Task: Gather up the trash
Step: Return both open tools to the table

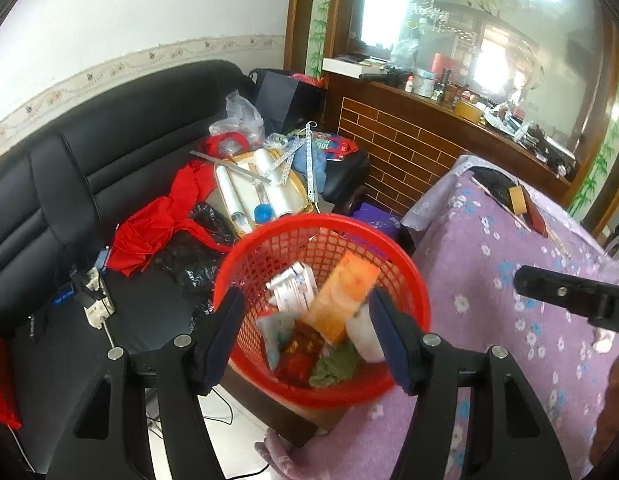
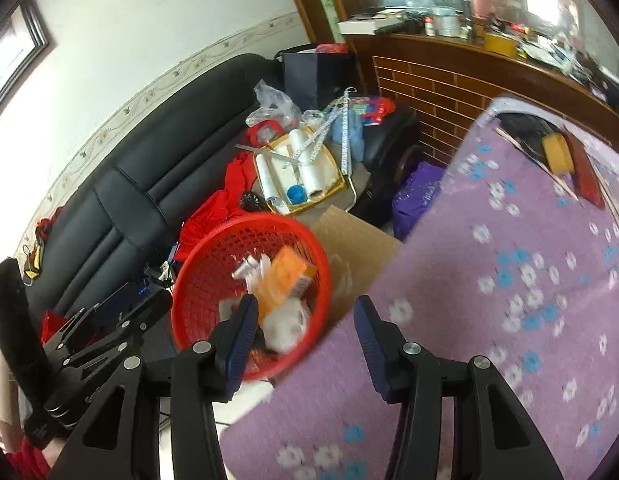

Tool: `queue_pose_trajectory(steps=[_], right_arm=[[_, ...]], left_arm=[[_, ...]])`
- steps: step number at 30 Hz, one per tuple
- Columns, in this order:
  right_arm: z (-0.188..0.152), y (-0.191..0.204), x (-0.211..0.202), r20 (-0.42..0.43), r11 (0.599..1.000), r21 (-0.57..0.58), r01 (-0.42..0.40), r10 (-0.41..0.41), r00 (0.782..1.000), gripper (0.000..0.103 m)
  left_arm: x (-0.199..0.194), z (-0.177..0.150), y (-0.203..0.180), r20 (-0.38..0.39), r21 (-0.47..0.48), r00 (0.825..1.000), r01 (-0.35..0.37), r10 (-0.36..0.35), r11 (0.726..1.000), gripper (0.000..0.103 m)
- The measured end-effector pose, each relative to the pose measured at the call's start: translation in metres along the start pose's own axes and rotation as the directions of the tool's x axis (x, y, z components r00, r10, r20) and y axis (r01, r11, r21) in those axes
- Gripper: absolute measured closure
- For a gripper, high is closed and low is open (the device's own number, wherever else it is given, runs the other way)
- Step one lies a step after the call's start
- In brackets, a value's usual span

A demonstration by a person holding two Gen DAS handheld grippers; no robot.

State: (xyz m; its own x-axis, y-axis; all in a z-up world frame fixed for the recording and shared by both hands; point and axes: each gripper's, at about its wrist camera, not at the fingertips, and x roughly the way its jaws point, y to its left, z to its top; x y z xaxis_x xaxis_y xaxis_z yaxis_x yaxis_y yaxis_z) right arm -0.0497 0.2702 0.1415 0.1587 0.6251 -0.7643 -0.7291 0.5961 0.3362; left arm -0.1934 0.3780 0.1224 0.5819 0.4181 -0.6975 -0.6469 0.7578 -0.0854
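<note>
A red mesh basket [image 1: 333, 248] stands beside the table and holds trash: an orange box [image 1: 341, 300], a white and blue carton [image 1: 293, 288], a red packet [image 1: 301, 356], a white wad [image 1: 361, 336] and something green. My left gripper [image 1: 309, 336] hovers open right above the basket, with nothing between its pads. Of the other gripper, only one black finger [image 1: 557, 292] shows here, over the tablecloth. In the right wrist view my right gripper [image 2: 307, 342] is open and empty, at the edge between the basket [image 2: 213, 280] and the table.
A purple flowered tablecloth [image 2: 489, 300] covers the table on the right, with a tape roll [image 2: 557, 152] at its far end. A black sofa [image 1: 109, 168] behind carries red cloth, black bags and a tray of white rolls [image 1: 261, 184]. Cardboard [image 2: 349, 240] lies under the basket.
</note>
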Motion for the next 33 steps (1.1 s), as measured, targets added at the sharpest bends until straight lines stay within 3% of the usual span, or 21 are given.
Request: queue_pose_trajectory(steps=[4,10,18,21,26,28,33], right_arm=[[-0.033,-0.020,-0.023,-0.001,0.999,0.051,0.008,-0.007,1.000,0.049],[-0.085,-0.058,-0.059,0.005,0.989,0.146,0.032,-0.033,0.999,0.049],[-0.152,-0.137,-0.131,0.020,0.937,0.317,0.146,-0.160,0.987,0.049],[-0.175,-0.165,-0.160,0.030,0.903,0.389,0.183,-0.211,0.977,0.049],[-0.212,-0.203,-0.207,0.045,0.840,0.491,0.232,-0.290,0.956,0.049],[-0.227,-0.217,-0.229,0.055,0.809,0.533,0.249,-0.327,0.944,0.049],[-0.264,-0.243,-0.282,0.080,0.726,0.628,0.281,-0.419,0.905,0.049]], left_arm=[[-0.011,-0.027,-0.033,-0.008,0.085,1.000,0.025,-0.024,0.996,0.038],[-0.026,-0.052,-0.094,-0.045,0.222,0.993,0.116,-0.109,0.968,0.038],[-0.050,-0.079,-0.185,-0.103,0.362,0.962,0.272,-0.252,0.891,0.038],[-0.061,-0.094,-0.224,-0.133,0.416,0.941,0.338,-0.312,0.844,0.038],[-0.082,-0.118,-0.286,-0.187,0.512,0.896,0.439,-0.404,0.738,0.038],[-0.092,-0.126,-0.310,-0.211,0.545,0.875,0.476,-0.436,0.690,0.038],[-0.114,-0.144,-0.371,-0.295,0.621,0.808,0.568,-0.510,0.540,0.037]])
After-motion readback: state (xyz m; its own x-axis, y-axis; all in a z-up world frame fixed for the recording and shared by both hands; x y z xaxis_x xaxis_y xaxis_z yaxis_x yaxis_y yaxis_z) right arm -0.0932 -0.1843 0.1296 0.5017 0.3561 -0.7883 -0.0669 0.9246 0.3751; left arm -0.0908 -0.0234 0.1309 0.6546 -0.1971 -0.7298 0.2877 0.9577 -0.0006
